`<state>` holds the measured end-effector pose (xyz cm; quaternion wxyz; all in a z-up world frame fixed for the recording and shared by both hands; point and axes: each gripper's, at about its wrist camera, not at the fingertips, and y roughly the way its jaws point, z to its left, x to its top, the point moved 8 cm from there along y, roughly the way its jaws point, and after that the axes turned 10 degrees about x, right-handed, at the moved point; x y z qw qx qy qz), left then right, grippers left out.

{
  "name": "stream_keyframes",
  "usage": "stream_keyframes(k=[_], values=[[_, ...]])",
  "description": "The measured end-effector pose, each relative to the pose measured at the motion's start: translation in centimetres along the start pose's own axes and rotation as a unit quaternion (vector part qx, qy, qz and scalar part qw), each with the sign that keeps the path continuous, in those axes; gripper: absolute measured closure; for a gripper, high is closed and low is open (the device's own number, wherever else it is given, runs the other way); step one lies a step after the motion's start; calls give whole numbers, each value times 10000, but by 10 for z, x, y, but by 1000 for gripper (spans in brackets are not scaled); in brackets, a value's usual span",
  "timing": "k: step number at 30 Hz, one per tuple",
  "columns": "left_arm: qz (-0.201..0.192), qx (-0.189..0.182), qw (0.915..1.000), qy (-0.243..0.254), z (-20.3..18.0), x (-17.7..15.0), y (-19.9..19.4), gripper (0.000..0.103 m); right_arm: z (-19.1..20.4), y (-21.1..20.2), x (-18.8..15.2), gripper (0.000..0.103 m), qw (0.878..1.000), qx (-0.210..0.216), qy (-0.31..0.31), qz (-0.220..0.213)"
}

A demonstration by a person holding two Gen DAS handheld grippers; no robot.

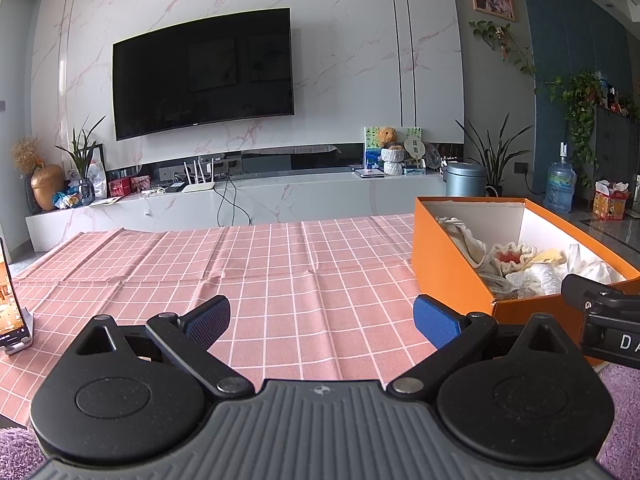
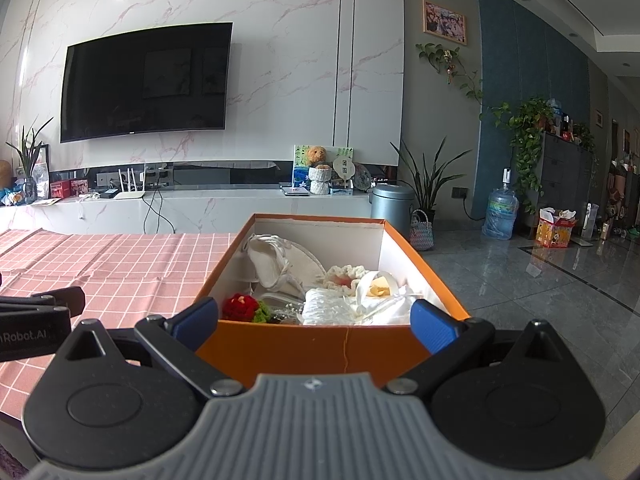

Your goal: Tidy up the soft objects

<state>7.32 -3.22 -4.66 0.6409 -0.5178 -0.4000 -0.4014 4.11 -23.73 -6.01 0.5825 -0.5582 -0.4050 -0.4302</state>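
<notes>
An orange box point(image 2: 304, 344) point(image 1: 448, 264) stands on the right part of the pink checked tablecloth point(image 1: 280, 280). Inside lie soft things: a cream drawstring bag point(image 2: 276, 260) point(image 1: 468, 240), a crocheted cream ruffle with a red centre point(image 2: 346, 276) point(image 1: 512, 256), a red knitted flower with green leaves point(image 2: 242, 308), white lace cloth point(image 2: 328, 306) and white fabric point(image 2: 396, 300). My right gripper point(image 2: 316, 320) is open, its blue pads either side of the box's near end. My left gripper point(image 1: 322, 320) is open over bare cloth, left of the box. The right gripper's body point(image 1: 604, 316) shows at the left view's right edge.
A phone on a stand point(image 1: 14, 312) sits at the table's left edge. Purple rug point(image 1: 620, 400) lies below the table's near edge. Behind the table runs a marble TV bench point(image 1: 240, 200) with a wall TV point(image 1: 204, 72). Tiled floor point(image 2: 540, 300) lies right of the box.
</notes>
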Motion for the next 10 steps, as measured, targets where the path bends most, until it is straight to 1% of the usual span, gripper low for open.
stream_keyframes(k=[10], values=[[-3,-23,10000,-6,-6,3,-7,0,1,0,-1,3,10000,2,15,17]])
